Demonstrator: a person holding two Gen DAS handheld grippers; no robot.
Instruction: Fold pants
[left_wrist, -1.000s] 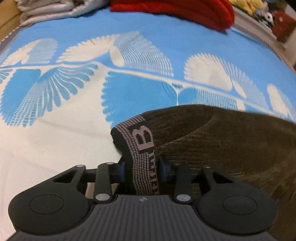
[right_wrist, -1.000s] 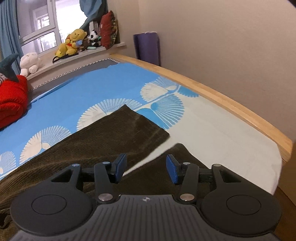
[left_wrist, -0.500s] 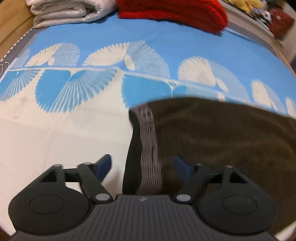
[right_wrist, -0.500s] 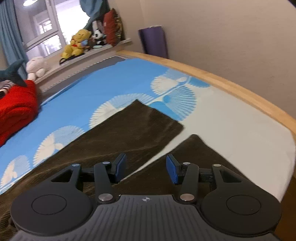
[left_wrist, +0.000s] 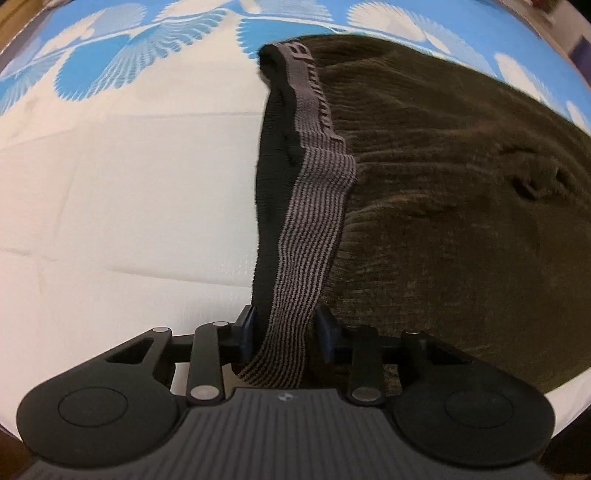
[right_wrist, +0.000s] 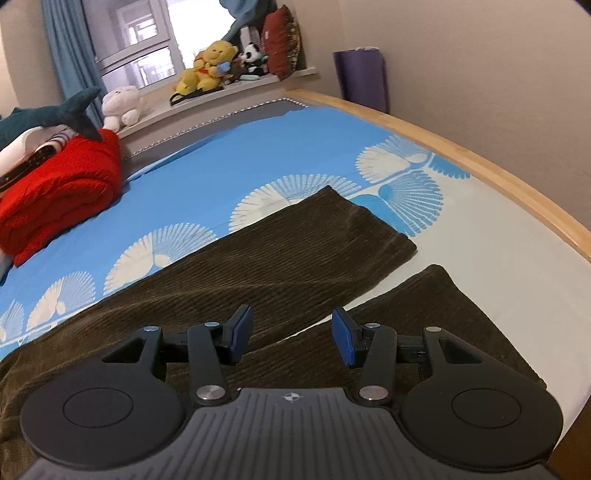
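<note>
Dark brown corduroy pants (left_wrist: 461, 203) lie spread on the bed. Their grey striped waistband (left_wrist: 314, 206) runs from the far end down into my left gripper (left_wrist: 286, 328). The jaws are closing, the band sits between the blue pads, and it looks pinched and pulled up. In the right wrist view the two pant legs (right_wrist: 280, 266) stretch away, the nearer leg (right_wrist: 424, 306) apart from the farther one. My right gripper (right_wrist: 291, 339) hovers open above the gap between the legs with nothing between its fingers.
The blue and white patterned bed sheet (left_wrist: 129, 203) lies under the pants. A folded red blanket (right_wrist: 59, 192) sits at the far left, plush toys (right_wrist: 207, 66) line the window sill. The wooden bed frame (right_wrist: 480, 166) and a purple roll (right_wrist: 364, 79) are at the right.
My left gripper let go of the waistband, opened wide, slid along the band toward the bed's near edge and closed around it again. The right gripper stayed open and shifted slightly.
</note>
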